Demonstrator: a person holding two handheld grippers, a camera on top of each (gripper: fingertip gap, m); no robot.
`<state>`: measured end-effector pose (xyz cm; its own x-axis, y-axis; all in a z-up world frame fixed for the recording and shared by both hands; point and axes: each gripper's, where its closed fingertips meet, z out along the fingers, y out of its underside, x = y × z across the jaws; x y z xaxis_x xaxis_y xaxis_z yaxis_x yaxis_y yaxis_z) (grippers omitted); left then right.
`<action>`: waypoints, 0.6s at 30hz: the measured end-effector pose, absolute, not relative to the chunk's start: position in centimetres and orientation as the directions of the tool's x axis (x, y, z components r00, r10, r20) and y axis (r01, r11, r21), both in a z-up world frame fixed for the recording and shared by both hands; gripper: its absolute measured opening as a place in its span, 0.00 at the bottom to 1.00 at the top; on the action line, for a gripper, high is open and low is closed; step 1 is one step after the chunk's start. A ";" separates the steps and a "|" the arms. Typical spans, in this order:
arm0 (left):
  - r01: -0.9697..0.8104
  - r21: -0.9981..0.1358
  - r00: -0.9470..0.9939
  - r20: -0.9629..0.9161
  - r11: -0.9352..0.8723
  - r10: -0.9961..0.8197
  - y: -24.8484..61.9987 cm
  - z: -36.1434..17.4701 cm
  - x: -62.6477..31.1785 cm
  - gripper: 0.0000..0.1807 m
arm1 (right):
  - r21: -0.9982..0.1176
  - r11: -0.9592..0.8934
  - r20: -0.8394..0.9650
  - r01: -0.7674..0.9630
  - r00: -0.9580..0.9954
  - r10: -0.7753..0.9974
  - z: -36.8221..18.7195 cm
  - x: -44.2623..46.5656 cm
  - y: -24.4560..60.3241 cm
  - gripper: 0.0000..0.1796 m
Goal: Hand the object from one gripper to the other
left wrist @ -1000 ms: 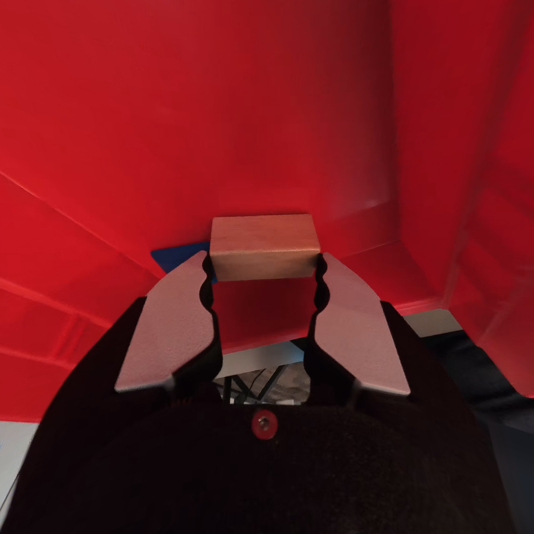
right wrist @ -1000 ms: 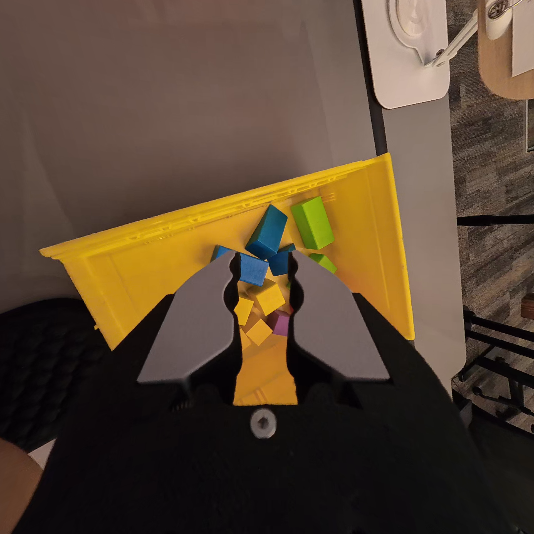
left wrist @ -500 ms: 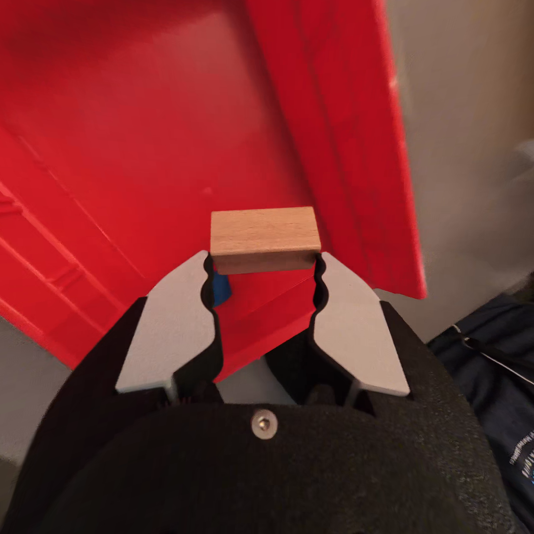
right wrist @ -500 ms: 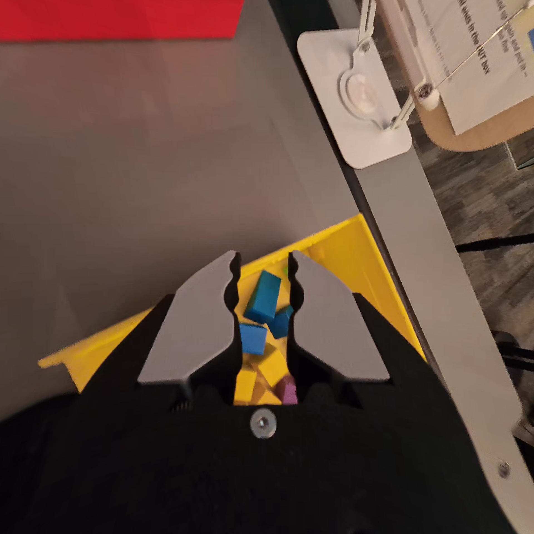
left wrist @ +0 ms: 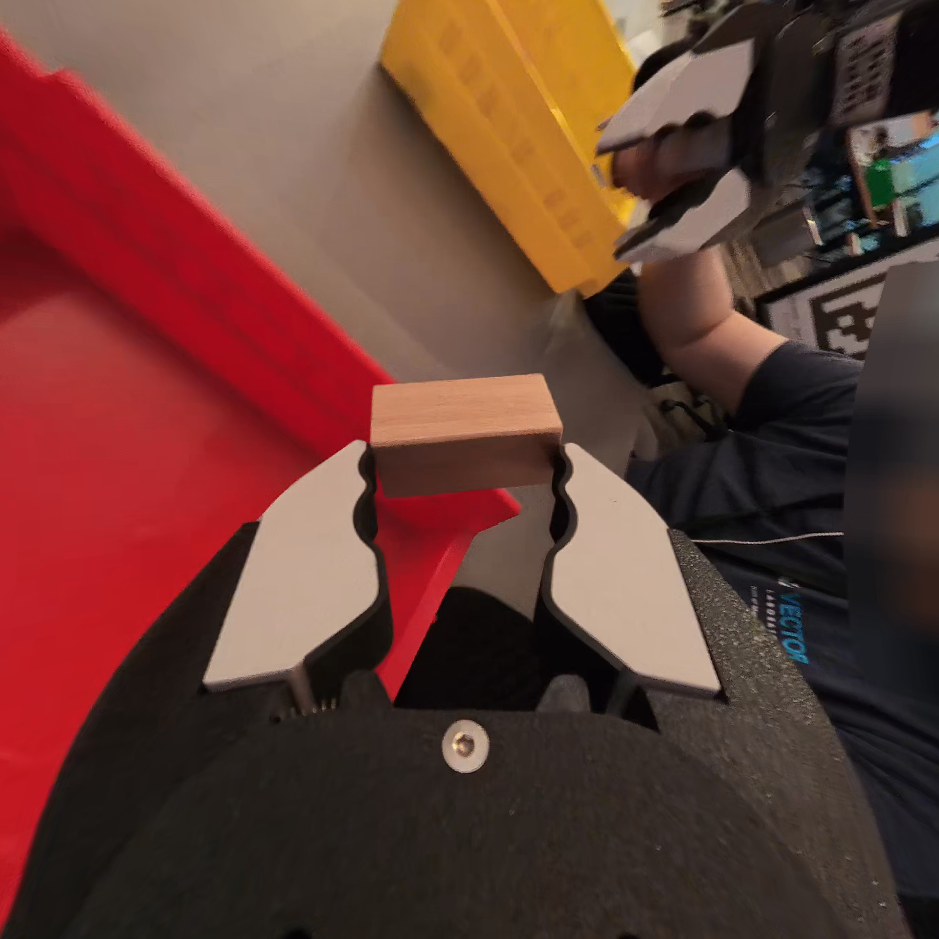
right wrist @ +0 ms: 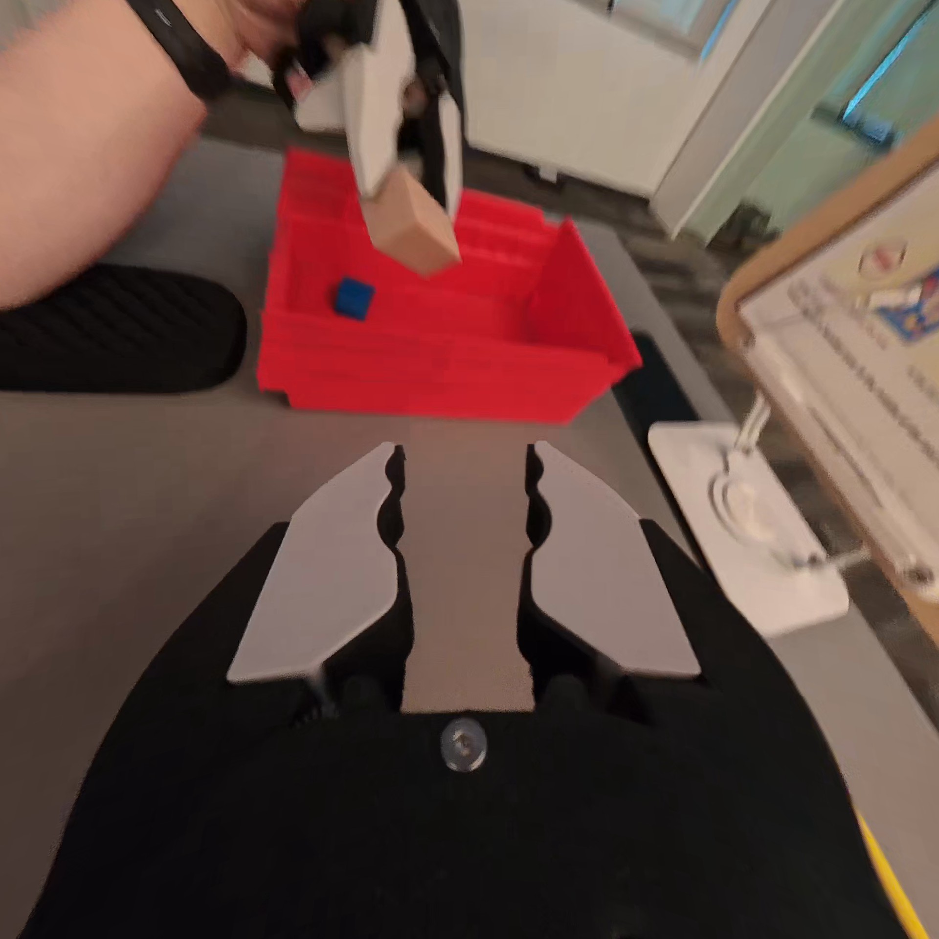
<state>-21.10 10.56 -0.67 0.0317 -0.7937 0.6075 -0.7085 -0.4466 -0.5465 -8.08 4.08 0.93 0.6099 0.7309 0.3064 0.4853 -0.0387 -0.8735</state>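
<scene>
Left wrist view shows your left claw (left wrist: pixel 463 447) clamped on the wooden block (left wrist: pixel 465 434), held in the air over the red bin (left wrist: pixel 152 355) at the counter (left wrist: pixel 315 152) edge. Your right claw (right wrist: pixel 465 449) hangs parted and empty, well apart from the block.

cube (right wrist: pixel 352 299) in bin (right wrist: pixel 437 376), bin on table (right wrist: pixel 152 457)

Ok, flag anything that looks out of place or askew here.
Nothing stands out. The left gripper holds the wooden block squarely by its ends, in the air. The right gripper is open and empty. One blue block lies in the red bin.
</scene>
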 end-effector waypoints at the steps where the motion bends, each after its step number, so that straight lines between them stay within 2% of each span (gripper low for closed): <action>1: -0.710 -0.558 -0.012 0.620 -0.430 -0.785 9.8 -0.2 -20.3 0.37 | -0.880 0.025 0.341 0.475 0.592 0.730 1.4 -9.4 3.8 0.28; 5: -0.735 -0.585 -0.187 0.661 -0.343 -0.727 5.8 1.0 -16.8 0.37 | -0.819 0.196 0.522 0.540 0.558 0.645 1.5 -12.5 3.3 0.38; 8: -0.750 -0.593 -0.302 0.700 -0.291 -0.648 2.7 1.7 -14.7 0.37 | -0.720 0.217 0.640 0.659 0.510 0.575 0.8 -13.0 3.4 0.38; 10: -0.762 -0.592 -0.347 0.716 -0.264 -0.606 1.2 1.9 -13.8 0.37 | -0.687 0.225 0.684 0.691 0.511 0.520 1.3 -13.1 3.4 0.34; 11: -0.767 -0.592 -0.364 0.719 -0.248 -0.592 0.6 1.9 -13.6 0.37 | -0.693 0.253 0.691 0.675 0.522 0.501 1.9 -13.2 3.1 0.28; 13: -0.767 -0.597 -0.389 0.725 -0.237 -0.569 -0.1 2.3 -13.3 0.37 | -0.719 0.284 0.671 0.634 0.527 0.521 2.1 -13.6 2.6 0.24; 18: -0.739 -0.636 -0.434 0.702 -0.223 -0.564 -0.7 3.3 -13.5 0.37 | -0.743 0.341 0.662 0.576 0.557 0.501 2.9 -13.6 2.2 0.19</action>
<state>-13.51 -0.66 3.28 -0.4342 -0.5644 0.7020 -0.7388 -0.2227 -0.6360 -13.64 2.21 2.85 0.5571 0.5010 0.6623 0.5762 0.3412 -0.7427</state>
